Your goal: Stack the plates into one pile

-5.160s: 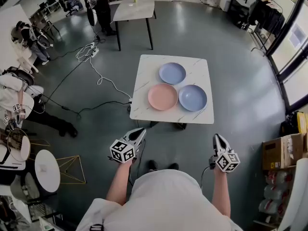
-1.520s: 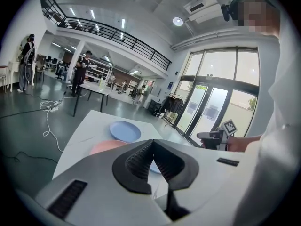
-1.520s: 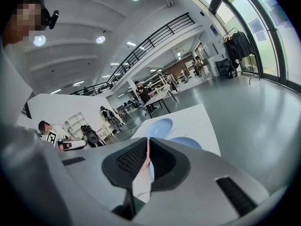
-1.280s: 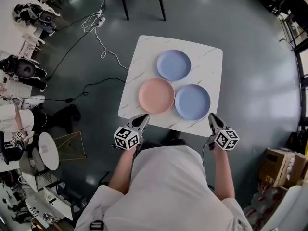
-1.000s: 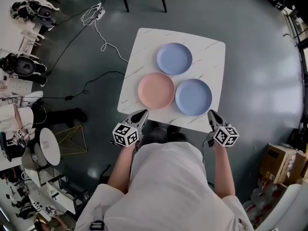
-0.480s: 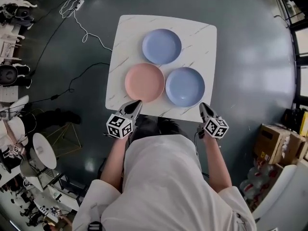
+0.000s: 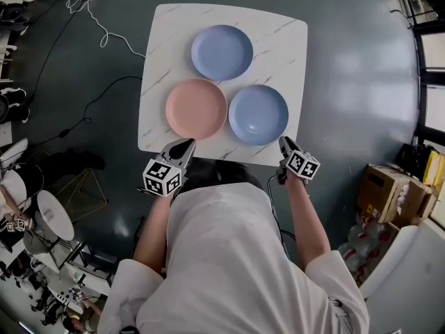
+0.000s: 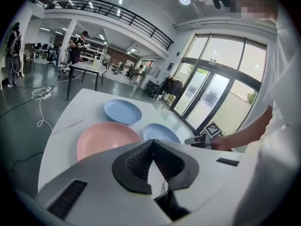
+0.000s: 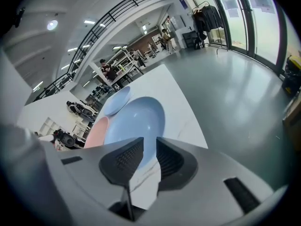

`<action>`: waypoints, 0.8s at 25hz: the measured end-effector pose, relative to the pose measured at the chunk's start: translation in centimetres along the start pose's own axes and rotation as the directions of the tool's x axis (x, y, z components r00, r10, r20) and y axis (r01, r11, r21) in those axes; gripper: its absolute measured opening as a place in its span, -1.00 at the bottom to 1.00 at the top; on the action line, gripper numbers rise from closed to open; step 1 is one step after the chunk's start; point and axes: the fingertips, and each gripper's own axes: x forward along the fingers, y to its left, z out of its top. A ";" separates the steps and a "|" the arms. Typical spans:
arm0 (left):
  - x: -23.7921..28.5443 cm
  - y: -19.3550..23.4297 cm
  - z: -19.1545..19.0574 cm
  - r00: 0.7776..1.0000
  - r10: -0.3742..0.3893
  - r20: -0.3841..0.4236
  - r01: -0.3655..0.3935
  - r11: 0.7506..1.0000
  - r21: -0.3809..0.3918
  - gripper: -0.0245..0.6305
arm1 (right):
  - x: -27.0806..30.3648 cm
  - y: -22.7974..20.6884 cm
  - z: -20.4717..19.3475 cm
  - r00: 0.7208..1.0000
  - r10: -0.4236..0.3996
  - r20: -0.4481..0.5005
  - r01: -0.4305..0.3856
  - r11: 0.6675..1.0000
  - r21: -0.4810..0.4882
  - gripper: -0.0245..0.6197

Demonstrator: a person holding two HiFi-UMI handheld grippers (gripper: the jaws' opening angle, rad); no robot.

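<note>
- Plates, three round, shallow and matte: a pale blue far plate [image 7: 222,52], a salmon-pink plate [image 7: 196,108] and a pale blue near plate [image 7: 258,114]. They lie flat and unstacked in a tight triangle on the white marble-patterned tabletop [image 7: 161,61], their rims just beside one another.
- Right tool [image 7: 283,142] hangs over the tabletop's near edge. The pale blue near plate lies straight ahead of it and slightly toward the middle, so its nearest rim faces the jaws.
- Its jaws stand partly apart and have just been opening. Nothing is gripped, and the gap frames only the plate and the tabletop beyond.
- Left tool [image 7: 186,143] is also at the near edge, with the salmon-pink plate directly ahead. Its jaws are pressed together and hold nothing.
- Judgement: with its jaws parted, the right tool is the readier to take the near blue rim.
</note>
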 end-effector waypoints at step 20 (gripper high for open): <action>-0.6 2.5 -2.3 0.999 0.047 -0.008 -0.048 0.989 -0.137 -0.89 | 5.2 -1.9 -1.8 0.984 -0.074 -0.161 0.107 0.973 0.202 -0.63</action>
